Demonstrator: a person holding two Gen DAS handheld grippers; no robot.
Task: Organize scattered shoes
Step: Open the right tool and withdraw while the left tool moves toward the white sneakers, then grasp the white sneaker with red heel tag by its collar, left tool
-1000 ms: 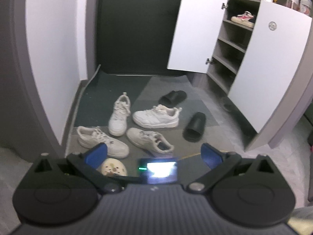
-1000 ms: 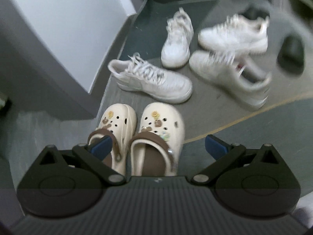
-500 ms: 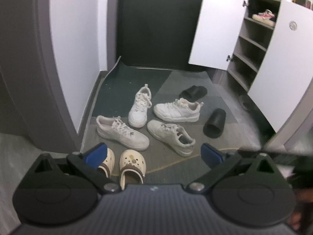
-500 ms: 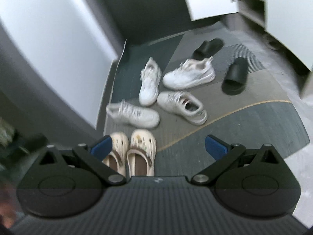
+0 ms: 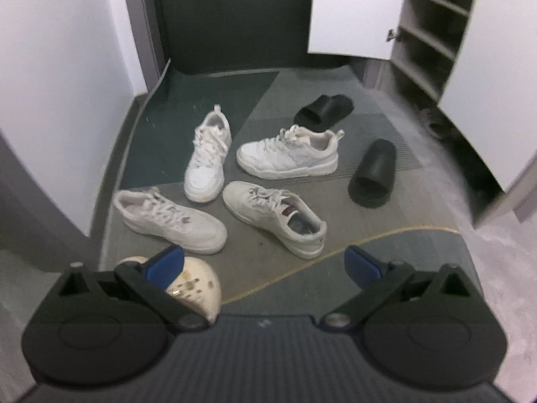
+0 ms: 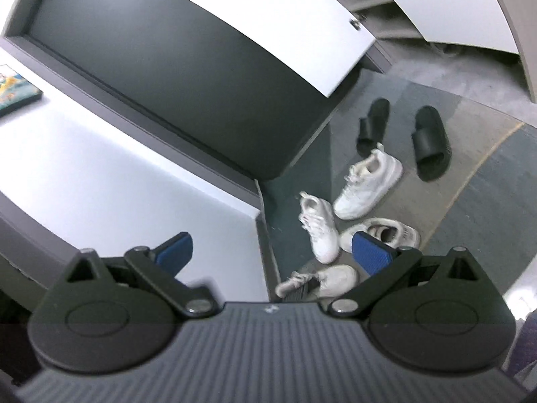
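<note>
In the left wrist view nearly all of the work looked undone: four white sneakers [image 5: 268,184] lay at odd angles on the floor mat [image 5: 386,255], two black slides [image 5: 371,174] sat apart toward the open shoe cabinet [image 5: 429,30], whose visible shelves showed no shoes, and a cream clog [image 5: 198,285] with small charms rested at the near edge, partly hidden by the tool. The left gripper [image 5: 263,262] hung above the mat with its blue fingertips [image 5: 360,263] spread wide, holding nothing; one pad overlapped the clog in the picture, but whether it touched the clog could not be told. In the right wrist view, tilted and taken from higher up, the same sneakers [image 6: 339,228] and slides [image 6: 429,144] lay well below and unsorted, none lined up or shelved, with a white cabinet door [image 6: 285,30] swung open above them. The right gripper [image 6: 272,252] likewise had its fingers [image 6: 372,252] set far apart and carried nothing, pointing toward the wall and the mat's edge. By my reading, the sorting had barely begun and every pair on the mat was left to place.
</note>
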